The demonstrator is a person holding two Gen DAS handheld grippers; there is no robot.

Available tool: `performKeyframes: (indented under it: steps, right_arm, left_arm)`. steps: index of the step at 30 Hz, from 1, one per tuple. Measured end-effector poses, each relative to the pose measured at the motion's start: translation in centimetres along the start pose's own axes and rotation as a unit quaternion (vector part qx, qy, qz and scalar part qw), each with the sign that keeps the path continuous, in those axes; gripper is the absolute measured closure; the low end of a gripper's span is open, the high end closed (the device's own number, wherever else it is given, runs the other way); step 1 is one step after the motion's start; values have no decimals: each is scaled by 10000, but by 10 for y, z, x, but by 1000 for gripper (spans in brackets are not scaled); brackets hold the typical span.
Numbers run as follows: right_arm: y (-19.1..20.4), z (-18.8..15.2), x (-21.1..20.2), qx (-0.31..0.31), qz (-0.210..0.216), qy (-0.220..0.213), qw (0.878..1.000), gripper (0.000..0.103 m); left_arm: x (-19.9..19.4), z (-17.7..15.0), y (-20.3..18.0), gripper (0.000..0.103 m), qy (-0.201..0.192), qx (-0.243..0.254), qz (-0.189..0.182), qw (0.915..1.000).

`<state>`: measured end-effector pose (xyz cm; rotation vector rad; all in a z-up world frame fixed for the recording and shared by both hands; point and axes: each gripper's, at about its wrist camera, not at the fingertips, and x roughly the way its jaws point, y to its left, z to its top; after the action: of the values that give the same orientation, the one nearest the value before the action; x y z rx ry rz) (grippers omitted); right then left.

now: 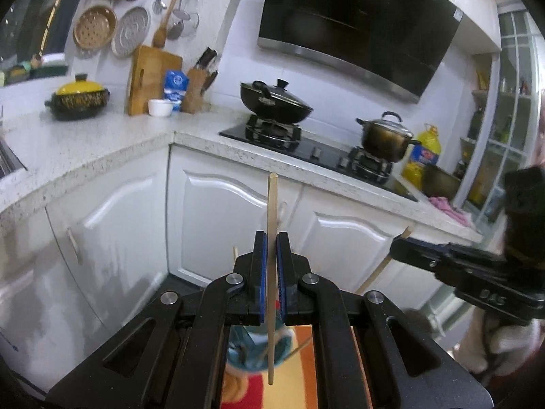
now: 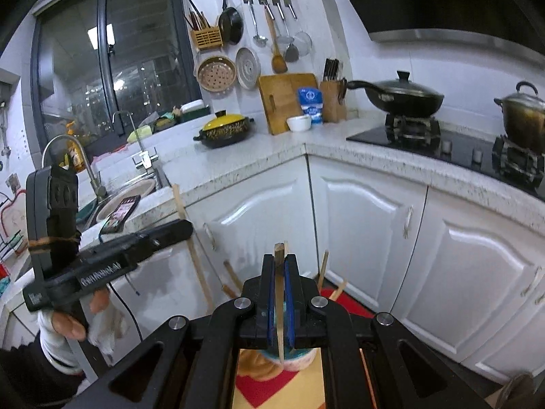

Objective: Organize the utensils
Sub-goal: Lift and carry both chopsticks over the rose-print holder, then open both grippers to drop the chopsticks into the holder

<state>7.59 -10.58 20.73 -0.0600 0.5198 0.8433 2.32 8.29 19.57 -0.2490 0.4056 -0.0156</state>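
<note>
In the left wrist view my left gripper (image 1: 271, 238) is shut on a pale wooden chopstick (image 1: 271, 204) that stands upright between the blue pads. Below it sits a teal cup (image 1: 238, 358) with more chopsticks in it. To the right, my right gripper (image 1: 396, 243) is shut on a second chopstick (image 1: 378, 269), which slants. In the right wrist view my right gripper (image 2: 280, 259) is shut on that chopstick (image 2: 279, 250), above the teal cup (image 2: 299, 359). Several loose chopsticks (image 2: 323, 266) poke up around it. My left gripper (image 2: 185, 226) is at the left with its chopstick (image 2: 177, 201).
A wooden chopstick rack (image 2: 206, 38) hangs on the wall beside a pan and ladles. White cabinets (image 2: 368, 225) run under an L-shaped speckled counter (image 2: 259, 156). On it are a yellow-lidded casserole (image 2: 224, 129), a wok (image 2: 402, 97), a pot (image 2: 524, 116) and a sink (image 2: 129, 197).
</note>
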Motion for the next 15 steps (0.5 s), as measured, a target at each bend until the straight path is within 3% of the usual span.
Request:
performKeyframes:
  steps: [8, 15]
  right_arm:
    - [-10, -13, 39, 129, -136, 230, 9996, 98]
    - [-38, -47, 70, 567, -142, 681, 9960, 98]
  left_arm:
    - [56, -28, 3, 99, 72, -41, 554, 9984]
    - [83, -55, 6, 99, 458, -78, 632, 9969]
